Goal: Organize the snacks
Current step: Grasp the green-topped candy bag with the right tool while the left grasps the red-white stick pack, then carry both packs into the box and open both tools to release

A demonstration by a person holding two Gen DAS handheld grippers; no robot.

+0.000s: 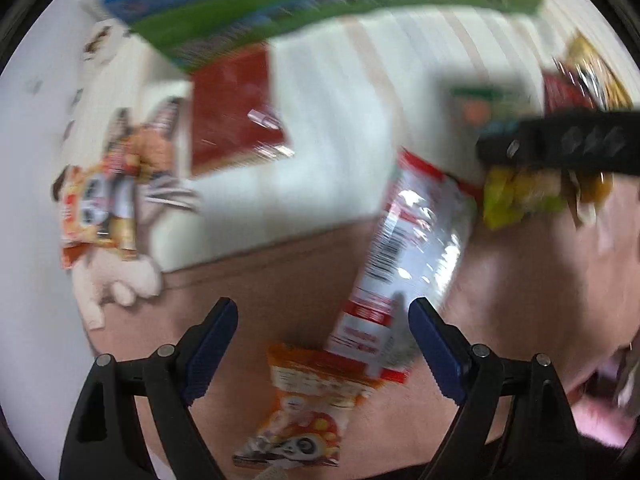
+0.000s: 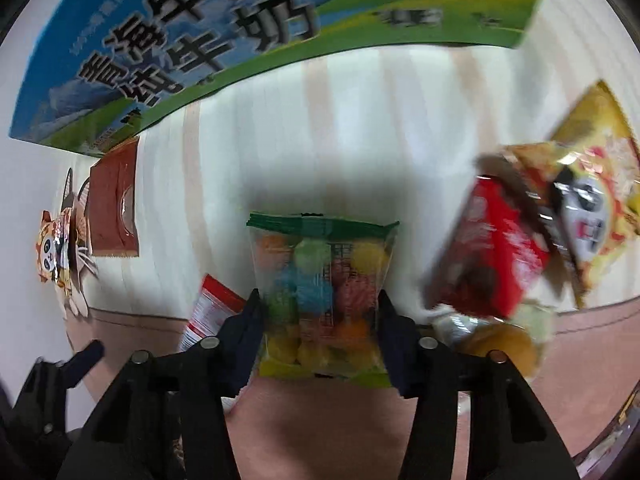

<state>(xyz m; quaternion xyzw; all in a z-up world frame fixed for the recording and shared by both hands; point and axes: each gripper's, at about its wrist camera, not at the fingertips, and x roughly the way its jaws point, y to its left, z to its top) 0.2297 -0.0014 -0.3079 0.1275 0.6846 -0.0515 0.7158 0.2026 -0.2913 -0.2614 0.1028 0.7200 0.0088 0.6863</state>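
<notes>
Candy bag (image 2: 322, 300) sits between right gripper (image 2: 320, 332) pads, jaws closed against its sides; confirm firm pinch before lifting. Left gripper (image 1: 322, 344) spread wide, empty, over orange packet (image 1: 304, 404) at 6 o'clock; centre before closing.

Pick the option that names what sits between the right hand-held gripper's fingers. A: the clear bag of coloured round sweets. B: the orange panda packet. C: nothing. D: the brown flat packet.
A: in the right wrist view the right hand-held gripper has its fingers against both sides of the clear bag of coloured round sweets.
</notes>
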